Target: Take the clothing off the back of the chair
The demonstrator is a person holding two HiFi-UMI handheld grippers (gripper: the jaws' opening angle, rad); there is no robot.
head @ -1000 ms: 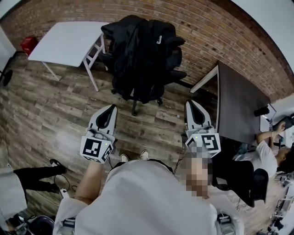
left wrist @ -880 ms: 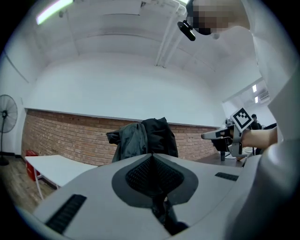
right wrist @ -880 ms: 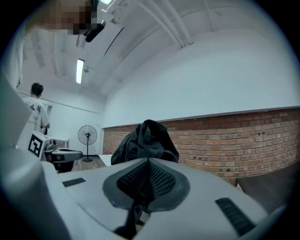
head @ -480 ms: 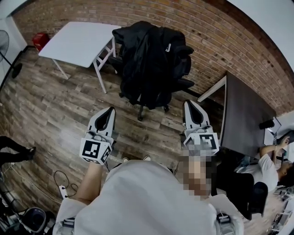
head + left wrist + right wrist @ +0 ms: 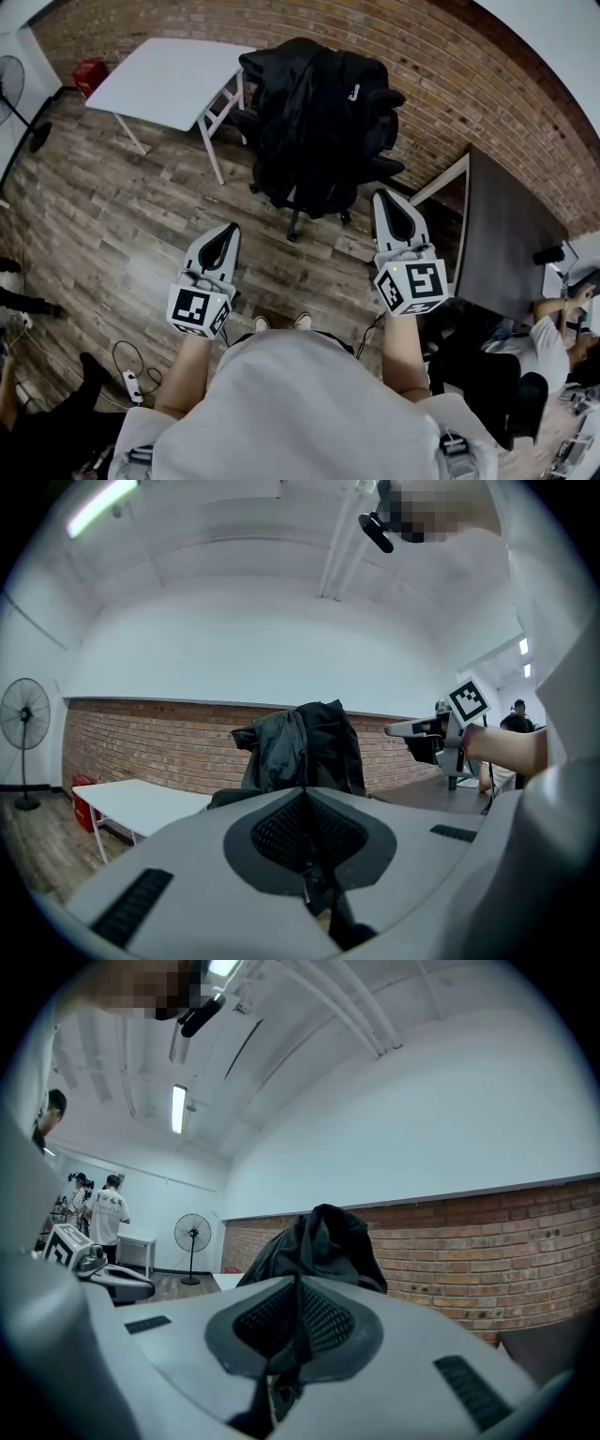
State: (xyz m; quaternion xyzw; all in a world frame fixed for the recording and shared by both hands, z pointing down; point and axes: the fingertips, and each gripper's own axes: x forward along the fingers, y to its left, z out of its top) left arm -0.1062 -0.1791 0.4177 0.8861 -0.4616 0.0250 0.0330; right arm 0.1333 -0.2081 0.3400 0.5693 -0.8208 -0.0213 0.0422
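— Head view puts the black jacket (image 5: pixel 314 117) where, exactly?
— Draped over the back of the office chair (image 5: pixel 380 169), which stands on the wood floor (image 5: pixel 112 206) by the brick wall (image 5: pixel 450 66), between the white desk (image 5: pixel 164 80) and the dark desk (image 5: pixel 511 234). It hangs down past the seat and nearly hides the backrest.
— And the tools?
— Left hand-held gripper (image 5: pixel 225 236) and right hand-held gripper (image 5: pixel 391 206) both point level toward the chair, well apart from it. Each gripper view shows the ribbed pads (image 5: pixel 277 832) pressed together with nothing between them.
— How will the jacket behave?
— My guess is soft and limp, fairly light, with a smooth, faintly shiny shell that may slide out of a shallow pinch. It falls in deep creases and bunches at the top, so it looks padded or layered. Whether that's one garment or two, I can't tell.
— Where would you take it?
— High up, at the bunched ridge over the top of the backrest, one gripper each side. Bite a thick fold, not a single skin of fabric. Then lift to clear the backrest before drawing it away. A sleeve could snag on the chair, and a swivel chair like that would probably roll under a sideways tug.
— So the jaws need opening first.
— Both, yes.
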